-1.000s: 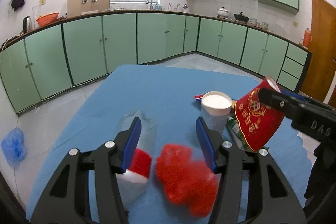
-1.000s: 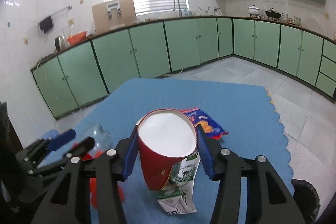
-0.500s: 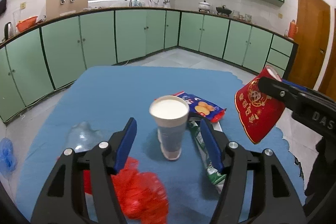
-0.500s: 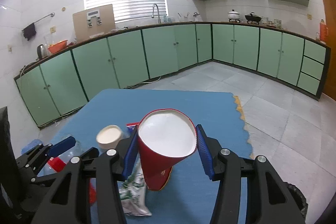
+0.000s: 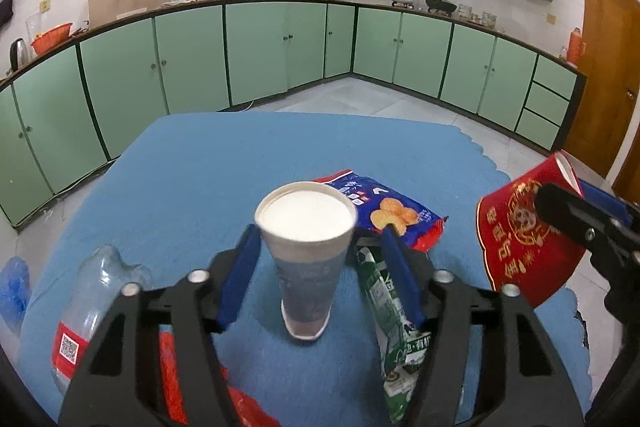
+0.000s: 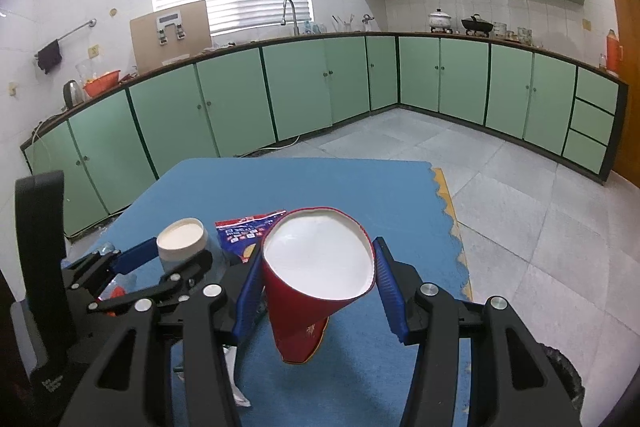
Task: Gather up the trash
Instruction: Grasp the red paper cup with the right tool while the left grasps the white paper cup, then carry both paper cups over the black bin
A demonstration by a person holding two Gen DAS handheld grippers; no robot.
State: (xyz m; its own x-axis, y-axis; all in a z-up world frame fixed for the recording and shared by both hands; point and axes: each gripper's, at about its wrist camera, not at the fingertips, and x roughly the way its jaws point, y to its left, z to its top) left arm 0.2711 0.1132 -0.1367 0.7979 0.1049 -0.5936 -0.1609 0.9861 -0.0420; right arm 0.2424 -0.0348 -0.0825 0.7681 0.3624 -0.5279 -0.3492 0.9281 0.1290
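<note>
A white paper cup [image 5: 306, 267] stands upright on the blue table [image 5: 240, 155]. My left gripper [image 5: 318, 231] straddles it and its jaws are closing, with a small gap still showing on each side of the cup. The same cup [image 6: 182, 243] and left gripper [image 6: 172, 257] show at the left of the right wrist view. My right gripper [image 6: 316, 255] is shut on a red paper cup [image 6: 316, 291], squeezed oval and held above the table, also seen as the red cup [image 5: 520, 247] at the far right.
A blue chip bag [image 5: 384, 211] lies behind the white cup and a flattened green carton [image 5: 396, 327] to its right. A clear bottle [image 5: 92, 299] and a red plastic bag [image 5: 172, 379] lie at the left. A dark bin [image 6: 560, 375] sits low right.
My left gripper has moved from the red bag and bottle over to the white cup, which now stands between its jaws. My right gripper still holds the red cup and has drifted right.
</note>
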